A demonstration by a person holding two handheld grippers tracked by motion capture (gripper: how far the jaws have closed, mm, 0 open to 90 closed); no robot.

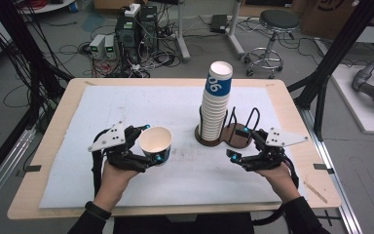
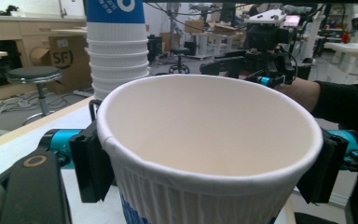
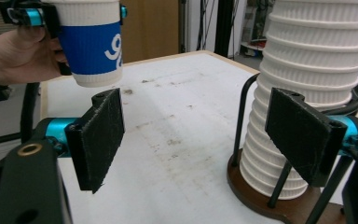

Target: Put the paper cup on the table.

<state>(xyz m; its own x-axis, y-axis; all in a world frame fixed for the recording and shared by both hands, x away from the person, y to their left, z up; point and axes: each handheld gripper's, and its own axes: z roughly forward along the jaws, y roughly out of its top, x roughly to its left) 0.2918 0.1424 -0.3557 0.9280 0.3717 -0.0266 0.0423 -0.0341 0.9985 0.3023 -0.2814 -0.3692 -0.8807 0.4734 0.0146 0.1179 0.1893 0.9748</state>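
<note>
you are gripping 1 ribbed paper cup (image 1: 155, 143) in the left gripper (image 1: 150, 144), jaws pressing its sides just under the rim, lifted off the white mat (image 1: 126, 102) at near left. the right gripper (image 1: 240, 142) is hanging wide and empty beside the cup stack (image 1: 216, 105) in its wooden holder (image 1: 237, 137). keep the squeeze light so the rim is staying round, and keep the cup upright.

High view looks down over your side of the table (image 1: 126, 97). Your left gripper view sits tight against the paper cup (image 2: 205, 154); both gripper views share the cup stack (image 3: 317, 93).
</note>
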